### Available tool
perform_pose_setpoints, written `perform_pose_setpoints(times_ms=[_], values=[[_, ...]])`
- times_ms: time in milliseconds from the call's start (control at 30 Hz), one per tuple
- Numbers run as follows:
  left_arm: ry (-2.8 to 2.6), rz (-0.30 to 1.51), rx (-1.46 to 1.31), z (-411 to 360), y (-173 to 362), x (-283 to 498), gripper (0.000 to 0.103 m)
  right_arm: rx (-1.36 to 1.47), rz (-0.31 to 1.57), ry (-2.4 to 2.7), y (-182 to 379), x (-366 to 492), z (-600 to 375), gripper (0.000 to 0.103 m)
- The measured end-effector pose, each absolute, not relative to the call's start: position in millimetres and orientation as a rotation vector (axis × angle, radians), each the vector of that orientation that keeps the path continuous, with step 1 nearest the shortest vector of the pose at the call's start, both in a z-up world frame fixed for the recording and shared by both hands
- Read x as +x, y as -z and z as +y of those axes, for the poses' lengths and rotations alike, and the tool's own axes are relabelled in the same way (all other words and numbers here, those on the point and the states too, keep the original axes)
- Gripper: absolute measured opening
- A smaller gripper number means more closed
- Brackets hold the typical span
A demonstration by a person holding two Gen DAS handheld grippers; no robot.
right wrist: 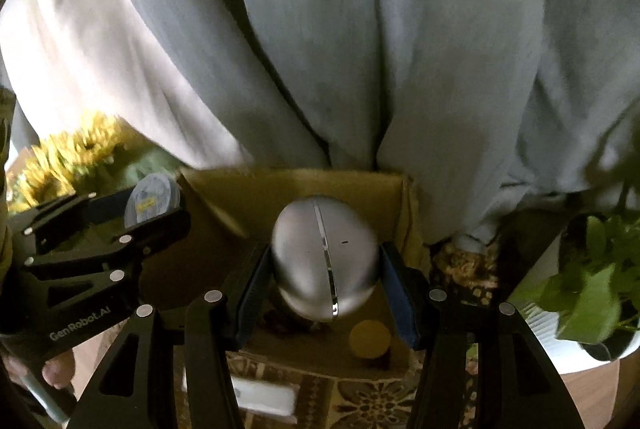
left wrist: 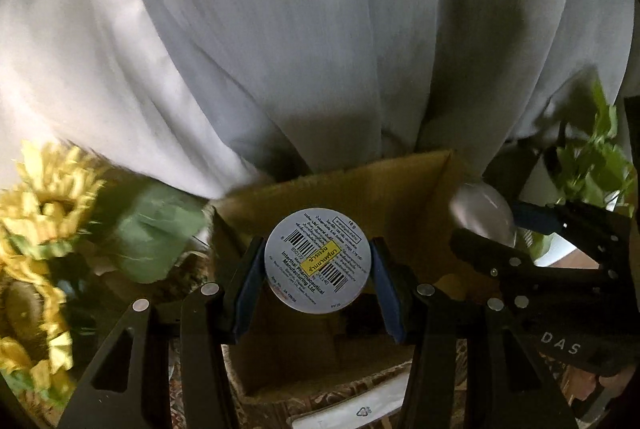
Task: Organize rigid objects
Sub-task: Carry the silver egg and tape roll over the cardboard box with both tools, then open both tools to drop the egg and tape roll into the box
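My left gripper [left wrist: 318,265] is shut on a round white tin [left wrist: 318,261] with a barcode label, held above an open cardboard box [left wrist: 400,189]. My right gripper [right wrist: 324,269] is shut on a silver egg-shaped object [right wrist: 324,261] and holds it above the same box [right wrist: 248,197]. The right gripper with the silver object [left wrist: 480,213] shows at the right of the left wrist view. The left gripper with the tin [right wrist: 154,199] shows at the left of the right wrist view. A small round yellow lid-like item [right wrist: 370,339] lies inside the box.
Pale grey curtains [left wrist: 320,49] hang behind the box. Yellow sunflowers [left wrist: 36,229] stand at the left and a green leafy plant in a white pot [right wrist: 592,293] at the right. A patterned cloth [right wrist: 372,401] lies under the box.
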State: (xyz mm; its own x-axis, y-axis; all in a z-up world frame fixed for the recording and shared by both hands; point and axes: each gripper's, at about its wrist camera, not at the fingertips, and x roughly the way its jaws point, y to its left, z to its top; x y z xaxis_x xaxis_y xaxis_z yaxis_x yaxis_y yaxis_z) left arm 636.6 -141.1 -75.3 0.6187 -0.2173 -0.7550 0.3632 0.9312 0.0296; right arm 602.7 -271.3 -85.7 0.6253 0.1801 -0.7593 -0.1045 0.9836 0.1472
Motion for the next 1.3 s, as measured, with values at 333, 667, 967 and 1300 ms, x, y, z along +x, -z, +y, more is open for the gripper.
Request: perform_pose_setpoints(times_ms=[333,667,967,1300], values=[[0.351,0.98,0.233,-150.4,109.5,656.5,0.051,0.039,0.978,-0.165,115.7,619.8,-272.9,0.056],[0.326,0.925,0.226,-139.5,97.8,638.9,0.068,0.022,0.932,-0.146,112.6,613.9,-269.7,0.061],[0.202,0.718,0.245,-116.8,67.0,588.5,0.079,-0.005,0.794,-0.038,83.4,574.0,-264.3,0.071],[0.178,0.57,0.227,-96.2,41.6,521.6,0.088,-0.001,0.67,0.032,49.4,512.4,-253.5,0.079]])
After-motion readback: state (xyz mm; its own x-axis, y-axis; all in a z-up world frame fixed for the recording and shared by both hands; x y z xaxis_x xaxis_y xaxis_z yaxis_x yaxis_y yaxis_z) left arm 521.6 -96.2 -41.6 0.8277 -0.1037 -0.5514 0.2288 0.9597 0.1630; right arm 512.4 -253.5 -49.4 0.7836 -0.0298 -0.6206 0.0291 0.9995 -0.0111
